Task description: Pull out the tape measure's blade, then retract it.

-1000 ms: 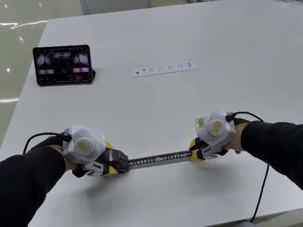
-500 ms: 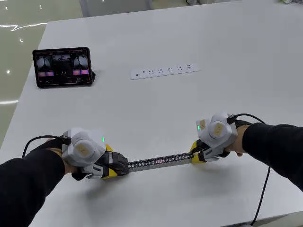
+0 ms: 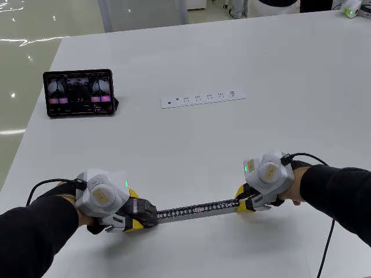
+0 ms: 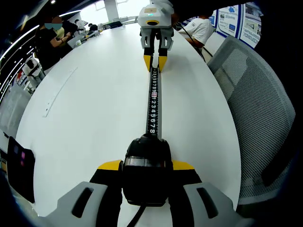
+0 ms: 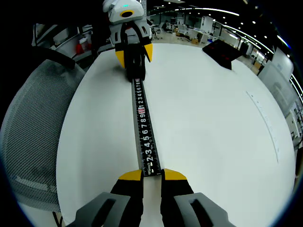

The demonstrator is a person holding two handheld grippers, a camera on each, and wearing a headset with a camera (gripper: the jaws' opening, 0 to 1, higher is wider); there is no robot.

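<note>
The black rounded tape measure case [image 4: 147, 168] sits clamped between the left gripper's fingers [image 4: 110, 166]. Its black numbered blade [image 5: 143, 132] stretches flat, its tip between the right gripper's fingers [image 5: 130, 176].

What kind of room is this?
Probably a big open office or lab: a long white table, a grey mesh office chair beside it, and long rows of ceiling lights farther back.

a touch more blade [image 3: 197, 209] out of the tape measure [image 3: 148, 212] than a second ago; right gripper [image 3: 239, 202] marginally farther from left gripper [image 3: 136, 212]
</note>
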